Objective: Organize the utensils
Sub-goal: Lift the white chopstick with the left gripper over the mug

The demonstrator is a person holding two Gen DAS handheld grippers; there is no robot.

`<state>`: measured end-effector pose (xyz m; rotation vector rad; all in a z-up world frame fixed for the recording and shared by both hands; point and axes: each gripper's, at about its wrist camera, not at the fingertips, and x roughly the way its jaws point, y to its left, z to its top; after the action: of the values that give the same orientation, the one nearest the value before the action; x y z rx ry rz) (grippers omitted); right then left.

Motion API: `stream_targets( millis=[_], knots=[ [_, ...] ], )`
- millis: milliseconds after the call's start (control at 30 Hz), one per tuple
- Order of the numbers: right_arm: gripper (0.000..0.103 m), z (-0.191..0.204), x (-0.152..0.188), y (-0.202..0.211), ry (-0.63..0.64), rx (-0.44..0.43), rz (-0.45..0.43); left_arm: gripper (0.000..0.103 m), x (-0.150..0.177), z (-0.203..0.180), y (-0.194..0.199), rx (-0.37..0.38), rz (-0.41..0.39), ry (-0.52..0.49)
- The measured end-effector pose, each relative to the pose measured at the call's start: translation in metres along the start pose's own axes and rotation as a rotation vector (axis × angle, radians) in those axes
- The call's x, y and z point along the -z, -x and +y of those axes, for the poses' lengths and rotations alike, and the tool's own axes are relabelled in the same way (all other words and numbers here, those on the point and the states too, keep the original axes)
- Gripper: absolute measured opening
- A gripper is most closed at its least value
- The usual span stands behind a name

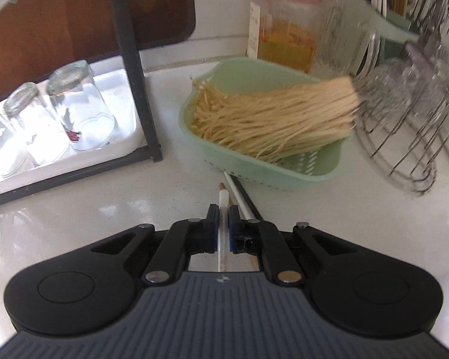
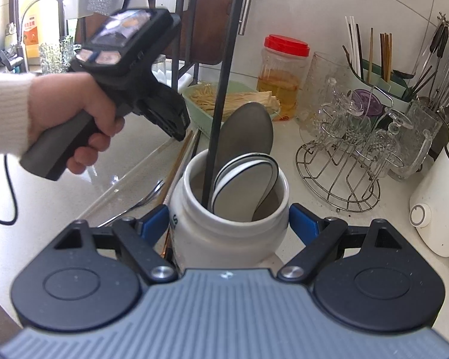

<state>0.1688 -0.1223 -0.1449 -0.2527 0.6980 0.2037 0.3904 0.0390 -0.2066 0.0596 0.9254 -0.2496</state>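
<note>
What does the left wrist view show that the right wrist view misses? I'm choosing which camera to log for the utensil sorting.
Only the left wrist view: the left gripper shut on a white chopstick, and upturned glasses on a tray.
Only the right wrist view: the right gripper around a white crock holding spoons, plus the left hand.
Both: green basket, red-lidded jar.

Counter [image 1: 170, 185]: colander [image 1: 329, 167], chopsticks [image 1: 239, 197], rack [image 1: 404, 149]
</note>
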Motion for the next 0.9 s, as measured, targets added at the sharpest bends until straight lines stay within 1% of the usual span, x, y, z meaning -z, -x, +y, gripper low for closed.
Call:
stream_targets(
  millis=[133, 267, 333, 400, 500, 667, 767, 900],
  knots=[
    [0.089, -0.002, 0.001, 0.0, 0.018, -0.016, -0.008, 0.007, 0.004, 0.004, 0.029, 0.015, -0.03, 0.076],
    [0.089, -0.005, 0.001, 0.0, 0.033, -0.038, -0.012, 0.007, 0.006, -0.003, 0.06, 0.018, -0.058, 0.096],
    [0.089, -0.008, 0.003, 0.0, 0.04, -0.053, -0.023, 0.007, 0.009, -0.006, 0.076, -0.005, -0.08, 0.118],
    [0.089, -0.01, 0.005, 0.001, 0.052, -0.077, -0.032, 0.007, 0.012, -0.008, 0.094, -0.025, -0.099, 0.161],
    [0.089, -0.013, 0.006, 0.003, 0.077, -0.109, -0.039, 0.007, 0.018, -0.01, 0.117, -0.041, -0.112, 0.219],
    [0.089, -0.016, 0.009, 0.003, 0.113, -0.154, -0.06, 0.007, 0.03, -0.021, 0.146, -0.072, -0.148, 0.249],
    [0.089, -0.016, 0.01, 0.004, 0.123, -0.164, -0.073, 0.007, 0.036, -0.026, 0.156, -0.085, -0.157, 0.253],
    [0.089, -0.017, 0.014, 0.005, 0.124, -0.169, -0.098, 0.007, 0.041, -0.032, 0.171, -0.096, -0.189, 0.257]
  ],
)
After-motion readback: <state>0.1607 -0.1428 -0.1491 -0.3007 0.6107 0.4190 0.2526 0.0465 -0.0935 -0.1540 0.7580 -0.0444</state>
